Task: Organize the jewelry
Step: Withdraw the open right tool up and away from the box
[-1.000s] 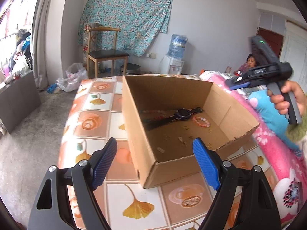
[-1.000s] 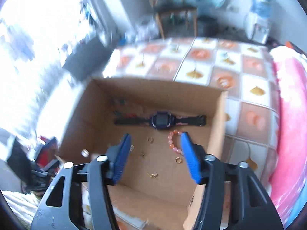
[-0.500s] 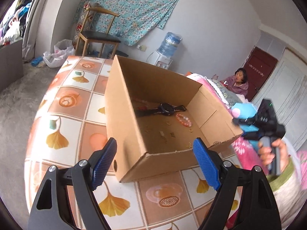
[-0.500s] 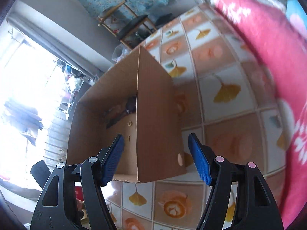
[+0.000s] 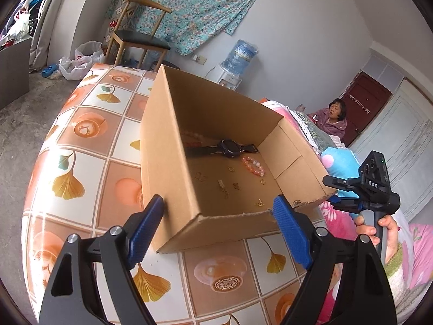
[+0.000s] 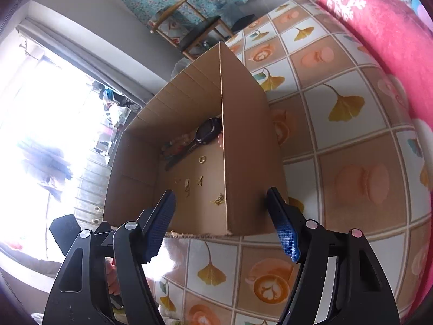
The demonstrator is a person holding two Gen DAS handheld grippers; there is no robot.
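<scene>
An open cardboard box [image 5: 167, 146] stands on the tile-patterned table [image 5: 81, 162]. On its floor lie a black watch [image 5: 230, 147], a pink bead bracelet [image 5: 253, 165] and several small gold pieces [image 5: 223, 187]. My left gripper [image 5: 219, 216] is open, and the box's near corner shows between its fingers without touching the pads. In the left wrist view a hand holds the right gripper [image 5: 349, 187] just past the box's right corner. My right gripper [image 6: 222, 216] is open, astride the near end of the box [image 6: 251, 135] wall. The watch [image 6: 207, 132] shows inside.
A pink blanket [image 6: 379, 27] and a blue plush [image 5: 338, 162] border the table on the right. Beyond the table are a wooden chair [image 5: 135, 38], a water dispenser [image 5: 238, 57] and a seated person [image 5: 335, 119]. Bright windows lie left of the box.
My right gripper came down from over the box's inside to its outer corner, rolled, and its jaws widened. My left gripper sank slightly, rolled and now sits closer to the box.
</scene>
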